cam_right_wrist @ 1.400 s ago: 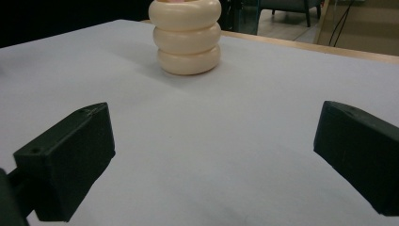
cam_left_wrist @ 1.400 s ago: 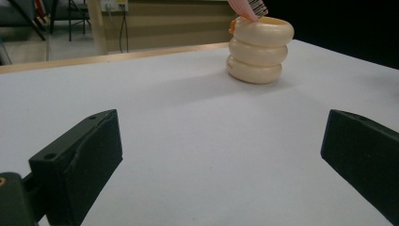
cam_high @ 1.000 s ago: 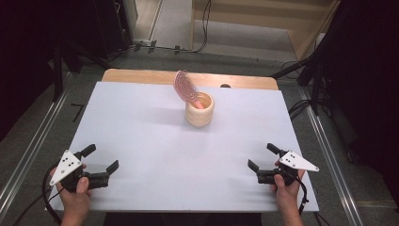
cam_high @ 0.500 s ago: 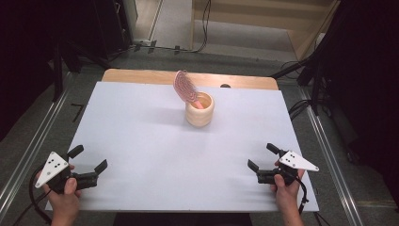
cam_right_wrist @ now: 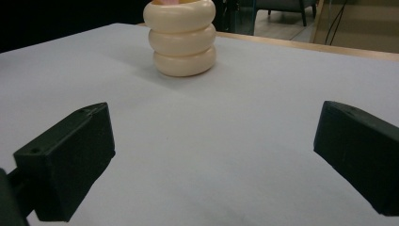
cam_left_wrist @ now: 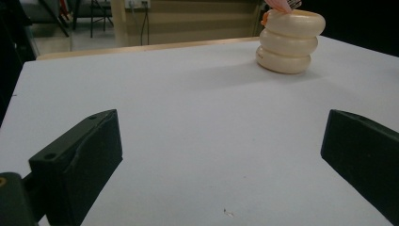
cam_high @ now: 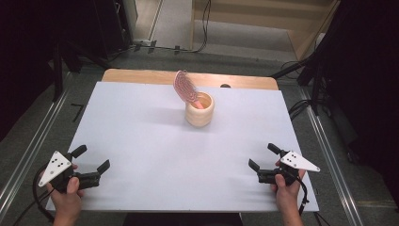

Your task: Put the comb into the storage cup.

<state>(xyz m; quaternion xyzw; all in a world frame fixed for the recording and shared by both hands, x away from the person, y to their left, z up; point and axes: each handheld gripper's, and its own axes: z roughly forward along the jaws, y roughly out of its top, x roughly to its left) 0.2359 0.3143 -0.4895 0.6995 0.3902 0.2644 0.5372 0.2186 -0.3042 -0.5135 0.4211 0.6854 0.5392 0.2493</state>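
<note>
A cream ribbed cup [cam_high: 199,109] stands upright on the white table [cam_high: 141,127], toward the back centre. A pink hairbrush [cam_high: 187,87] leans out of it to the left. The cup [cam_left_wrist: 290,41] is far ahead in the left gripper view and the cup [cam_right_wrist: 181,36] is ahead in the right gripper view. My left gripper [cam_high: 91,158] is open near the front left corner, holding nothing. My right gripper [cam_high: 264,155] is open near the front right edge, also holding nothing. Both are far from the cup.
A wooden board [cam_high: 141,76] edges the table's far side. Metal rails [cam_high: 28,155] run along both sides of the table. Dark stands and cables [cam_high: 301,106] surround it on the floor.
My left gripper drew back toward the front left corner and then settled there. The right gripper, cup and brush have not moved.
</note>
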